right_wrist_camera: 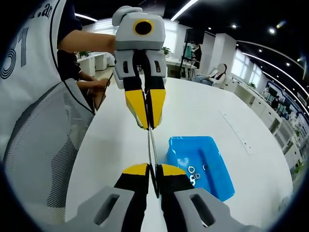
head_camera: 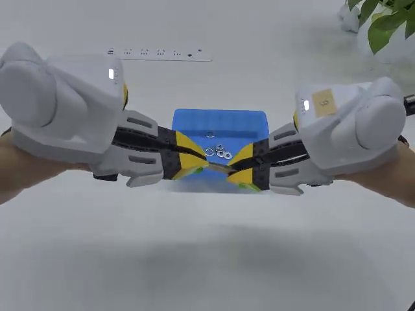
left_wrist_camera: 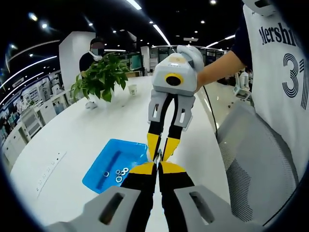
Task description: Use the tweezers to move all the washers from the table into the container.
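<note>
The left gripper (head_camera: 203,165) and right gripper (head_camera: 233,172) each pinch one end of the tweezers (right_wrist_camera: 152,154). The washers (head_camera: 219,152) lie in the blue container (head_camera: 194,123).

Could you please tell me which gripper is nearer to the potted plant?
Right. The right gripper is on the same side as the potted plant; the left gripper lies farther away, past the tweezers that both hold.
</note>
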The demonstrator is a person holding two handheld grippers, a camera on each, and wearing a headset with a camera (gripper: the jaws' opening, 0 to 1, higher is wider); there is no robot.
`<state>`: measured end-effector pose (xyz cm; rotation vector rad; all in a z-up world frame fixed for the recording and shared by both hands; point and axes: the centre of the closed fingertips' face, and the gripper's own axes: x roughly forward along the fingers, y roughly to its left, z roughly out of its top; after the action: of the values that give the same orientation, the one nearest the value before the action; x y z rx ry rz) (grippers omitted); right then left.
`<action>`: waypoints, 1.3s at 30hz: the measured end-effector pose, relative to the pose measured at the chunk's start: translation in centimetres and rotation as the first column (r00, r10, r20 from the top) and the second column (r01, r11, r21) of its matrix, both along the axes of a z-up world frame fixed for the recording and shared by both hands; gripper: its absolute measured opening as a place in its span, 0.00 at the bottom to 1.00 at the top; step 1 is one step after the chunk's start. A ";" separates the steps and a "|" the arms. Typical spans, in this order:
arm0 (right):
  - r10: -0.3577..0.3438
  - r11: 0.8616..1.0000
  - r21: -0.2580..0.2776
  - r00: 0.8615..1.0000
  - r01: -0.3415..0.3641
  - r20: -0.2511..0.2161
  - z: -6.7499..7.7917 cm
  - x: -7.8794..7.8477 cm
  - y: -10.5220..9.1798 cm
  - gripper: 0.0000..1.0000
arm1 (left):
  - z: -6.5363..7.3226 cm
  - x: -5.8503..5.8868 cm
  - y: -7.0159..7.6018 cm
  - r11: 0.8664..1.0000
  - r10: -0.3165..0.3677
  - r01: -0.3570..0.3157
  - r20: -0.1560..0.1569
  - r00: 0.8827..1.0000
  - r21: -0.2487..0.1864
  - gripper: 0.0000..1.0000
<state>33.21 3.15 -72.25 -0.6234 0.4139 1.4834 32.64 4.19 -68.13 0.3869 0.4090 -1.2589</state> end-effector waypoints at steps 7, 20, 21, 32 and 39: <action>0.021 0.998 -0.052 0.999 -0.023 -0.042 -1.9 -0.6 -0.2 0.09 | -2.6 -0.5 0.1 0.997 -0.039 0.042 -0.043 0.998 0.065 0.06; -0.023 0.987 -0.163 0.997 0.010 -0.074 -7.2 0.2 0.3 0.08 | -9.3 1.3 0.7 0.994 0.042 -0.024 -0.163 0.986 0.110 0.04; -0.021 0.985 -0.174 0.998 0.010 -0.065 -7.5 0.4 0.3 0.08 | -9.7 1.1 0.7 0.993 0.038 -0.018 -0.175 0.984 0.116 0.04; 0.014 0.977 -0.210 0.999 -0.025 -0.052 -9.1 1.1 0.3 0.09 | -11.6 1.1 0.8 0.992 0.055 -0.029 -0.217 0.975 0.123 0.05; 0.028 0.971 -0.237 0.999 -0.033 -0.023 -9.5 1.1 -0.1 0.11 | -11.6 1.4 1.2 0.989 0.096 -0.067 -0.218 0.971 0.135 0.05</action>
<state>34.33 3.08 -81.78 -0.8085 0.6053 1.4815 34.08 5.38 -79.72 0.3327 0.6929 -1.2031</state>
